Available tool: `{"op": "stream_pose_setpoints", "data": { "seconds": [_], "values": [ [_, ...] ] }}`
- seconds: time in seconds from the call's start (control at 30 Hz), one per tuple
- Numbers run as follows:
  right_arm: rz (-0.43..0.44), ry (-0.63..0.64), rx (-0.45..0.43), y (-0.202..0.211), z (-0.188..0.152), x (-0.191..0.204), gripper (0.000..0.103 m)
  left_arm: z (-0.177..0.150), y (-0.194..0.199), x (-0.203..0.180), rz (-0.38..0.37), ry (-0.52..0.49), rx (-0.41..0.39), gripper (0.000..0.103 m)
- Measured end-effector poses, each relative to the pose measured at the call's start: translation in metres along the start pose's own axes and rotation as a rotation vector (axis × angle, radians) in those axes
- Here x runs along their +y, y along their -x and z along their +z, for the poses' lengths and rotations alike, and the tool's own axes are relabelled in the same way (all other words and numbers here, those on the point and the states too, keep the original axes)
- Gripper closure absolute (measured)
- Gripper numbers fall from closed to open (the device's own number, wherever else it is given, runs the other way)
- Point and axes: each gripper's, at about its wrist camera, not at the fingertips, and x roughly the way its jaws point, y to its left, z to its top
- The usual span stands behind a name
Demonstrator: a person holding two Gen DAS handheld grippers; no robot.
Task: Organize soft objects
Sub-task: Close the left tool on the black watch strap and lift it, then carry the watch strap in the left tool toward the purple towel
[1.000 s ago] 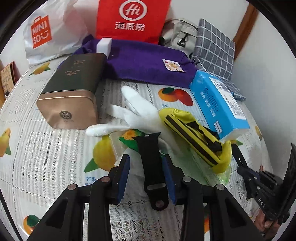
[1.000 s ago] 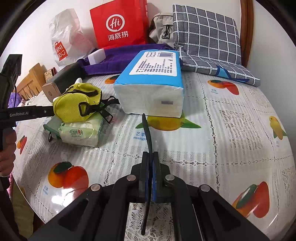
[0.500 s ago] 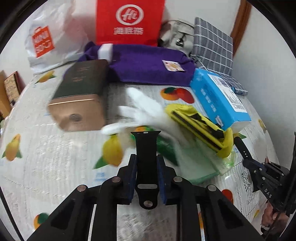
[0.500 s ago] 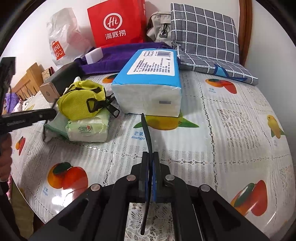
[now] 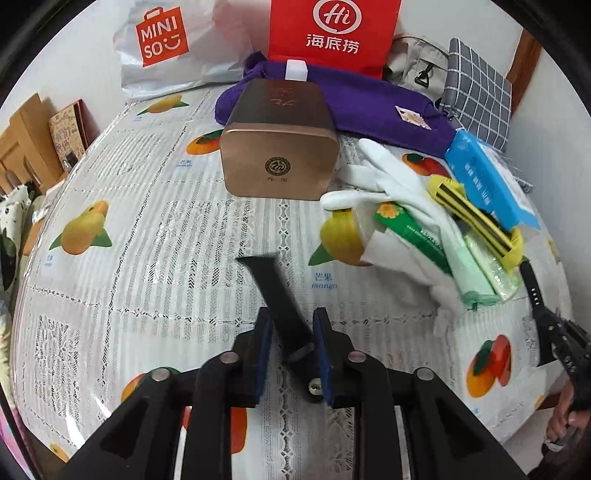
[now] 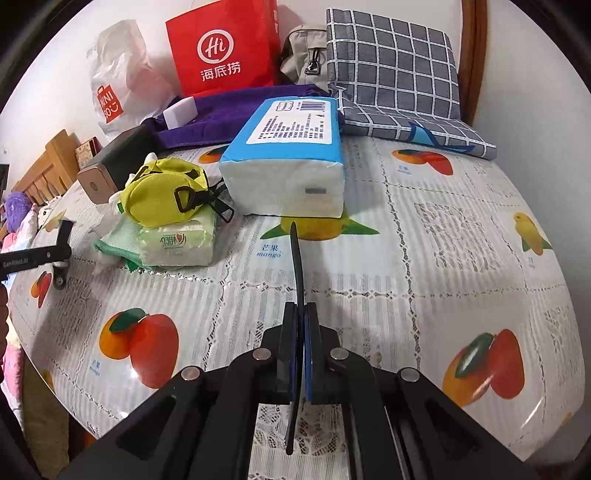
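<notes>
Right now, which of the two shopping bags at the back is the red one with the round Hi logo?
The stiff red paper bag, standing upright behind the purple cloth. The other, the white plastic bag to its left in the left wrist view, is crumpled and printed MINISO.

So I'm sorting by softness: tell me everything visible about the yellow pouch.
The yellow pouch looks like soft mesh fabric, bunched into a rounded lump, with black trim, a black ring and a strap trailing toward the blue tissue pack. It rests on a green wipes packet, over a white glove. Neither gripper touches it.
</notes>
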Motion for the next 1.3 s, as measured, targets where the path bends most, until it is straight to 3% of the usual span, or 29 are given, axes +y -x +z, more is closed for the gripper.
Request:
{"op": "stream_pose_setpoints", "data": {
  "seconds": [0.33,0.43,0.77,0.93,1.03,1.3],
  "values": [
    [-0.009,-0.010,0.006,0.005,-0.007,0.000,0.100,-0.002,-0.004,-0.007,0.030,-0.004,-0.050,0.071],
    [-0.005,-0.008,0.006,0.005,-0.006,0.001,0.100,-0.001,-0.005,-0.011,0.062,-0.021,-0.076,0.083],
    [0.006,-0.025,0.008,0.011,-0.005,-0.004,0.100,0.006,0.004,-0.004,-0.039,0.024,-0.079,0.096],
    [0.012,-0.021,0.011,0.011,-0.001,-0.003,0.100,0.006,-0.001,-0.012,-0.021,-0.014,-0.069,0.096],
    [0.021,-0.016,0.029,0.003,-0.001,-0.002,0.100,0.004,-0.012,-0.012,-0.138,0.020,-0.021,0.093],
    [0.033,-0.024,0.028,-0.008,0.001,-0.004,0.100,0.007,-0.014,-0.017,-0.102,0.012,-0.046,0.095]
  ]
}}
